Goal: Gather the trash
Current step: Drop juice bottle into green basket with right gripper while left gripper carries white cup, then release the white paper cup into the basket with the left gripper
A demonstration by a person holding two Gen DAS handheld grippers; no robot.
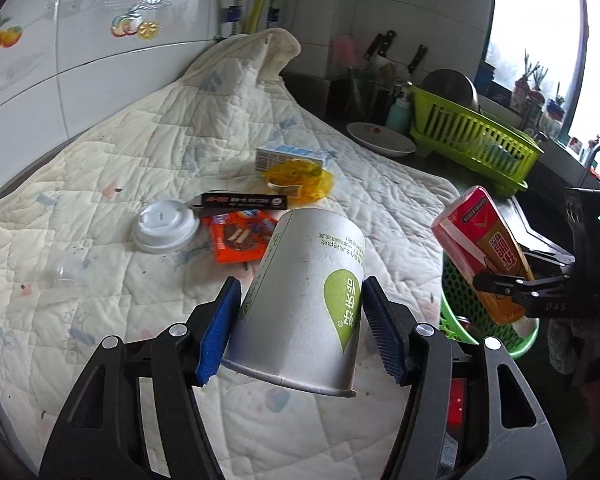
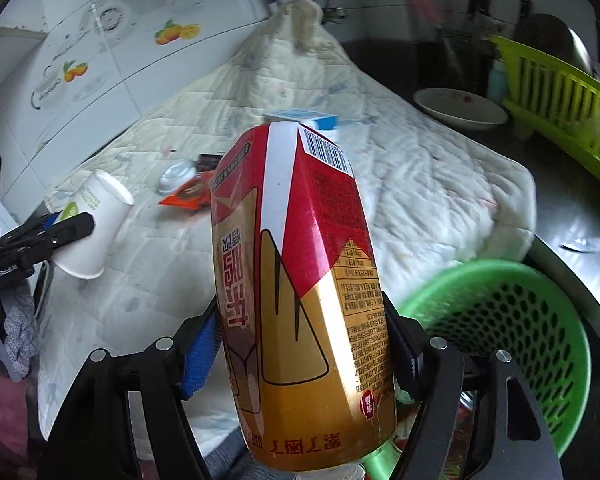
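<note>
The left gripper (image 1: pixel 300 312) clamps a light, crushable paper cup (image 1: pixel 304 300) mid-wall, while the right gripper (image 2: pixel 304 344) pinches a stiff drink carton (image 2: pixel 300 280) low down, with the basket (image 2: pixel 520 320) at four o'clock.

Left tongs (image 1: pixel 300 320) clamp an inverted white paper cup (image 1: pixel 306 300), blue pads (image 1: pixel 219 328) on both sides, held above the quilted cloth (image 1: pixel 139 152). Right tongs (image 1: pixel 504 286) grip a red-gold drink carton (image 1: pixel 482 248) over the green basket (image 1: pixel 480 320). On the cloth: white cup lid (image 1: pixel 164 230), orange snack wrapper (image 1: pixel 239 240), black flat box (image 1: pixel 243 201), blue-white carton (image 1: pixel 289 157), yellow plastic wrap (image 1: pixel 300 178).
</note>
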